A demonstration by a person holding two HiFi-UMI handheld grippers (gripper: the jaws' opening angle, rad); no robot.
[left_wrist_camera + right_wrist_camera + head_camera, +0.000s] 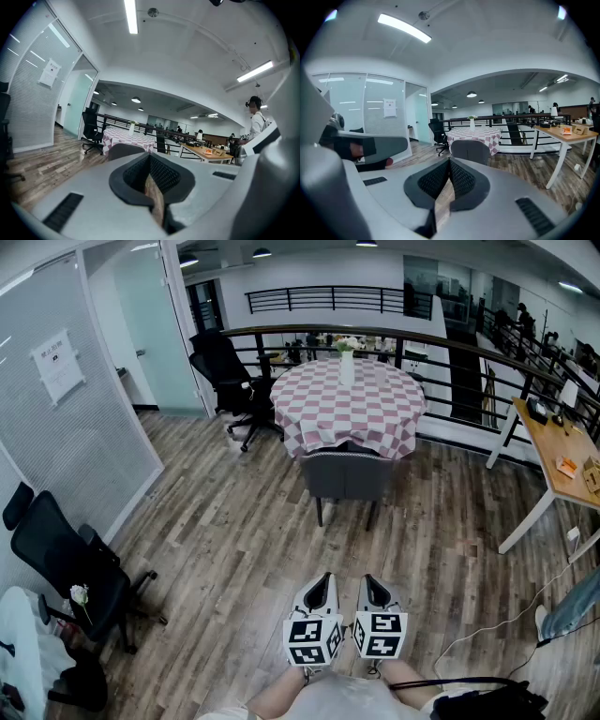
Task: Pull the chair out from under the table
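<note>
A grey chair (346, 473) stands tucked against the near side of a round table (319, 409) with a red-and-white checked cloth; a vase (347, 364) stands on it. Both grippers are held side by side low in the head view, well short of the chair, pointing toward it. My left gripper (324, 579) is shut with nothing between its jaws, and so is my right gripper (369, 580). Over the shut jaws in the left gripper view (150, 155) the chair (125, 151) shows far ahead. The right gripper view (450, 161) shows the chair (469, 151) and the table (474, 134) too.
Black office chairs stand at the back left (228, 376) and near left (66, 563). A glass wall (70, 418) runs along the left. A wooden desk (561, 460) stands at the right, a railing (450, 343) behind the table. A cable (487, 626) lies on the plank floor.
</note>
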